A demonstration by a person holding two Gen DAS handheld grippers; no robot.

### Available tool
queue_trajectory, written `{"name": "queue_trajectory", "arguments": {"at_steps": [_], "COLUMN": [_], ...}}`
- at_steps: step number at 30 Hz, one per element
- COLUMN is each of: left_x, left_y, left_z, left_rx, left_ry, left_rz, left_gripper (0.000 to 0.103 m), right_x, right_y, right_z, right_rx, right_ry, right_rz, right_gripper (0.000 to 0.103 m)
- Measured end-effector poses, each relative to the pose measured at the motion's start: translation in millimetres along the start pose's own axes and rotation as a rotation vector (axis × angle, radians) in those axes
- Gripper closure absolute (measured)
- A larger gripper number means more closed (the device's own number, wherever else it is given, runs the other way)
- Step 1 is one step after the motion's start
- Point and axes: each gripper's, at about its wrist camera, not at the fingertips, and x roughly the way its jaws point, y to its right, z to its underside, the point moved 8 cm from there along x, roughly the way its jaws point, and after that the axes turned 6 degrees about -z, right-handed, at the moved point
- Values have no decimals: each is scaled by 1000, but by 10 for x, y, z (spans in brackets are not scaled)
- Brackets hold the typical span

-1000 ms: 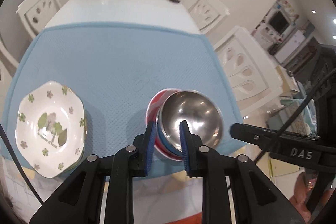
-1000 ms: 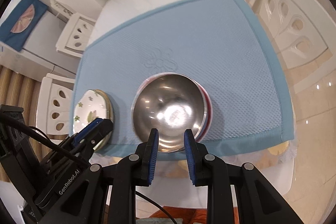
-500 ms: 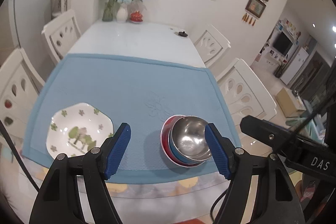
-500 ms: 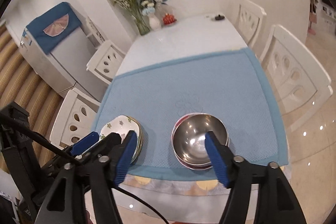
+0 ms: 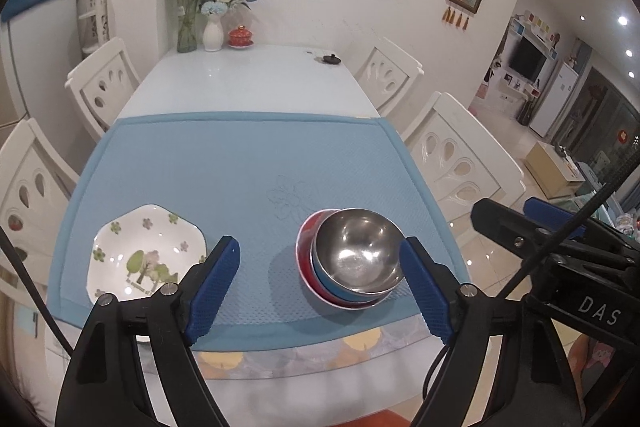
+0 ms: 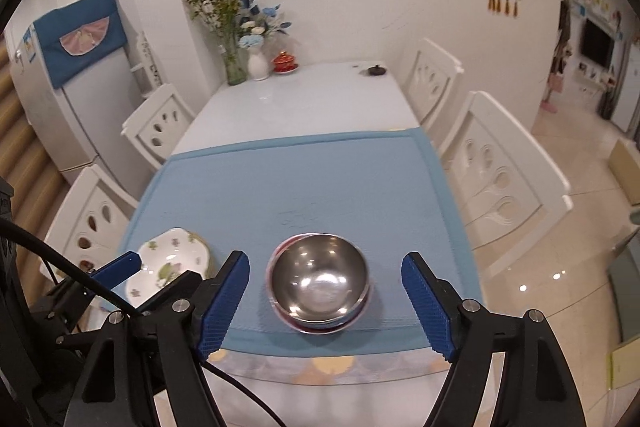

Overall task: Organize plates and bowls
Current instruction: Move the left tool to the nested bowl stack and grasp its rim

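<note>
Both tongs, the left tongs [image 5: 319,291] and the right tongs [image 6: 326,301], hang released above the surface's near edge; their jaws have just been opening, with nothing between them. The steel bowl [image 5: 358,253] sits nested in a blue and a red bowl on the blue mat [image 5: 224,163]. The floral plate [image 5: 146,253] lies well apart to the left on the same mat.

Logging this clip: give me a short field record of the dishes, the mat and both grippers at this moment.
surface: blue mat on a white table
bowls: steel bowl nested in a blue bowl, inside a red bowl
plates: floral plate, left of the bowls; stack edges show beneath
left gripper: open, jaws just widened, holds nothing
right gripper: open, jaws just widened, holds nothing
</note>
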Motion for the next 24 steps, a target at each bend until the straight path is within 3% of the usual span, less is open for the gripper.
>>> {"name": "queue_trajectory", "arguments": {"at_steps": [15, 24], "left_x": [371, 616], "left_y": [-49, -64], "left_z": [59, 137], "left_rx": [-68, -50], "left_ry": [-90, -167], "left_rz": [-54, -97], "left_gripper": [22, 22], "right_x": [286, 478], "right_y": [271, 439], "right_z": [78, 26], "right_rx": [-20, 0], "right_ry": [-65, -137], "right_rz": [26, 5], "right_gripper": [26, 26]}}
